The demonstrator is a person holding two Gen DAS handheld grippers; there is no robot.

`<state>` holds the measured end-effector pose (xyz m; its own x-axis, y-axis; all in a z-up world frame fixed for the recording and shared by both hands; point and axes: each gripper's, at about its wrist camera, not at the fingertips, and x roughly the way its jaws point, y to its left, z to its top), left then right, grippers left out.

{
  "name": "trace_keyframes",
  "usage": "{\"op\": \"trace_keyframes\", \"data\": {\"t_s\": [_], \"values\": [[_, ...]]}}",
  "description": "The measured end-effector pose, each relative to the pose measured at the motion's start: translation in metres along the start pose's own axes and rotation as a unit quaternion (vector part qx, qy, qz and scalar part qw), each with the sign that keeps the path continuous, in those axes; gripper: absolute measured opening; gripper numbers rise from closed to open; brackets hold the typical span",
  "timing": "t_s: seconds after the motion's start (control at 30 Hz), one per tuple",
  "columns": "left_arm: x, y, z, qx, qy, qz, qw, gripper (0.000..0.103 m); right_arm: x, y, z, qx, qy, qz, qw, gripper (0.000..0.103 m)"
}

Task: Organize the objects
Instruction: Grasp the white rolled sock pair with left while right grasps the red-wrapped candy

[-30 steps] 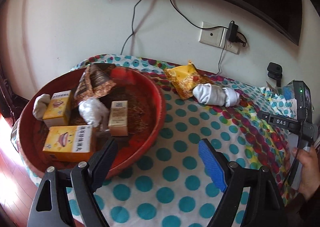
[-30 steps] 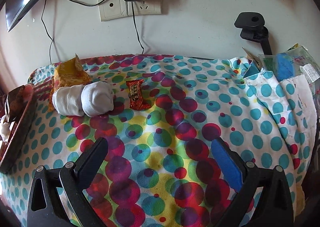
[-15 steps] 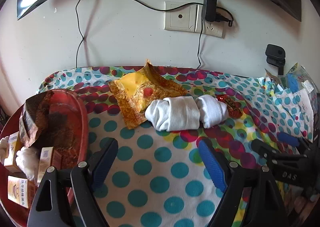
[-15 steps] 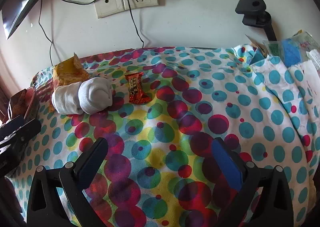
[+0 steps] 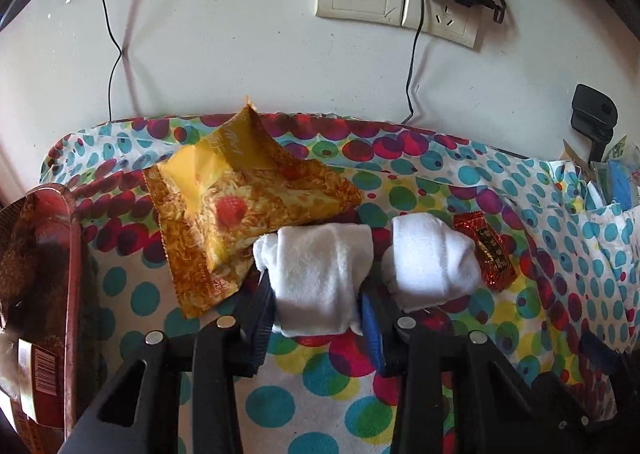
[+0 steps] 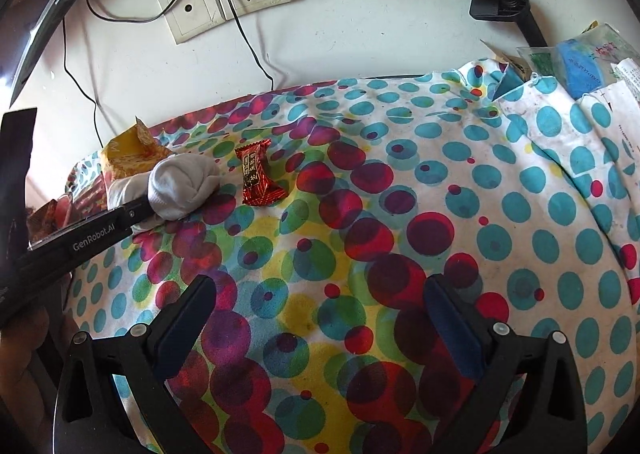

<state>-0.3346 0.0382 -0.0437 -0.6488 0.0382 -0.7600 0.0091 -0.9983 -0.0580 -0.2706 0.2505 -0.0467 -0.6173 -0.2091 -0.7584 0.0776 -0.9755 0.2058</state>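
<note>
Left tool (image 5: 318,304) clamped across the near end of the white rolled cloth (image 5: 320,274) lying on the worktop (image 5: 320,378) directly ahead; judged soft, light, compressible, best gripped mid-roll; right tool (image 6: 320,318) apart, empty.

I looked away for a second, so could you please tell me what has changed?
The left gripper swung from the red basin over to the white sock roll and closed on it. The right gripper stays open; the red candy and yellow packet have not moved.
</note>
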Motion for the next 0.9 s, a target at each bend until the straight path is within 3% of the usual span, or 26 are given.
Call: {"op": "trace_keyframes", "data": {"t_s": [0.13, 0.5, 0.6, 0.67, 0.7, 0.8, 0.83, 0.9], "values": [[-0.026, 0.008, -0.012, -0.013, -0.016, -0.029, 0.9994, 0.034, 0.0, -0.001, 0.0, 0.002, -0.001, 0.002, 1.0, 0.103], [-0.106, 0.035, -0.091, -0.001, -0.031, -0.036, 0.9989, 0.034, 0.002, 0.002, -0.001, -0.007, 0.003, -0.009, 1.0, 0.103], [-0.123, 0.039, -0.112, 0.01, -0.033, -0.04, 0.9986, 0.034, 0.001, 0.001, 0.0, -0.006, 0.001, 0.007, 1.0, 0.103], [-0.131, 0.042, -0.124, 0.015, -0.035, -0.043, 0.9984, 0.035, 0.0, 0.002, 0.003, -0.012, -0.009, 0.017, 1.0, 0.095], [-0.134, 0.044, -0.129, 0.016, -0.035, -0.046, 0.9982, 0.035, 0.0, 0.005, 0.007, -0.025, -0.015, 0.001, 1.0, 0.083], [-0.141, 0.047, -0.141, 0.016, -0.034, -0.056, 0.9977, 0.035, 0.009, 0.015, 0.023, -0.054, -0.014, -0.027, 0.998, 0.075], [-0.142, 0.048, -0.144, 0.014, -0.035, -0.059, 0.9975, 0.036, 0.012, 0.017, 0.029, -0.053, -0.01, -0.026, 0.998, 0.062], [-0.144, 0.051, -0.147, 0.01, -0.036, -0.066, 0.9972, 0.036, 0.017, 0.019, 0.04, -0.039, -0.01, -0.021, 0.999, 0.058]]}}
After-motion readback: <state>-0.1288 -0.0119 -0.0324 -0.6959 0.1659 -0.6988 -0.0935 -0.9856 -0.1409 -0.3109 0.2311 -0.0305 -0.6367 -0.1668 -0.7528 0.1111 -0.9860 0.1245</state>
